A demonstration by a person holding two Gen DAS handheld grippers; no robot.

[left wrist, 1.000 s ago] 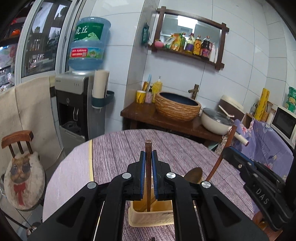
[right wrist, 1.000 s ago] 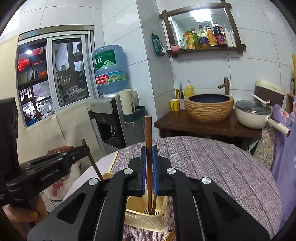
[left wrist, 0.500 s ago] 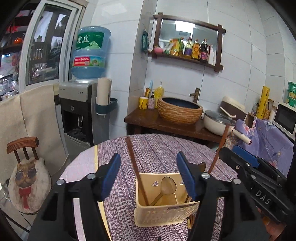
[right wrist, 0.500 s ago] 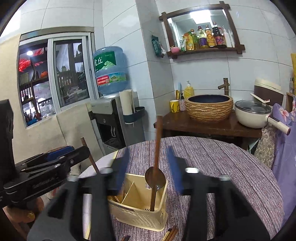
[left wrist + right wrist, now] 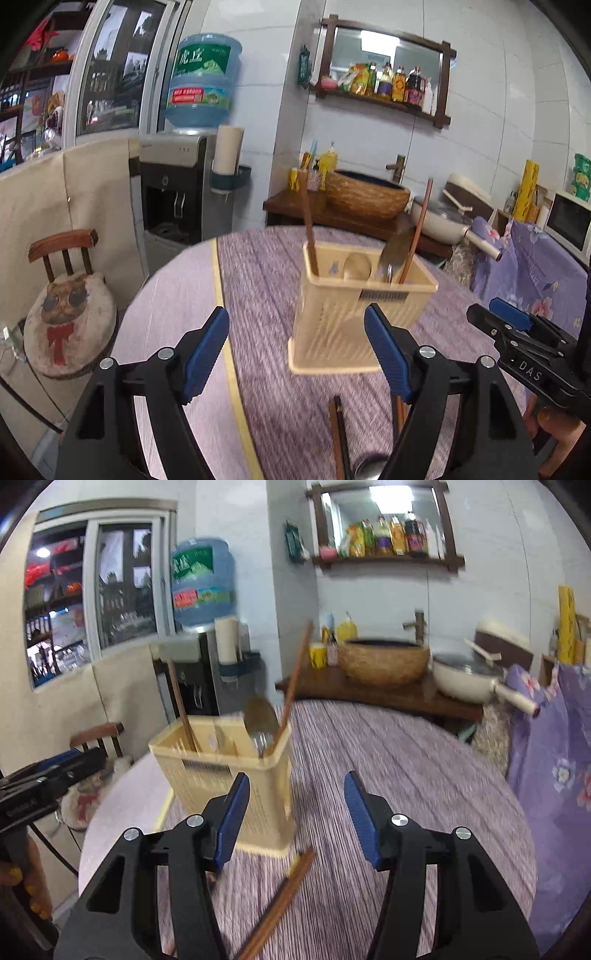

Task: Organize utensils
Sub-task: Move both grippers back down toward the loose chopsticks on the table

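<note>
A cream plastic utensil caddy [image 5: 362, 310] [image 5: 221, 771] stands on the round table's purple striped cloth [image 5: 258, 280]. In it stand a brown wooden stick [image 5: 309, 229] at the left, a pale spoon [image 5: 356, 266] and a metal spoon with a long wooden handle [image 5: 397, 243] at the right. My left gripper [image 5: 295, 314] is short of the caddy; its jaws are opening and hold nothing. My right gripper [image 5: 295, 777] is open and empty, just right of the caddy. Wooden sticks [image 5: 284, 893] [image 5: 338, 432] lie on the cloth beneath the grippers, beside a metal spoon bowl [image 5: 369, 467].
A chair with a cat cushion [image 5: 66, 317] stands off the table's left edge, before a water dispenser [image 5: 181, 184]. Behind the table a wooden counter carries a woven basin [image 5: 369, 195] and a white pan [image 5: 439, 221]. A purple floral cloth [image 5: 535, 266] hangs at the right.
Both grippers were shut on upright wooden handles over the caddy. They have opened, the utensils now stand in the caddy, and both grippers have drawn back and sunk lower.
</note>
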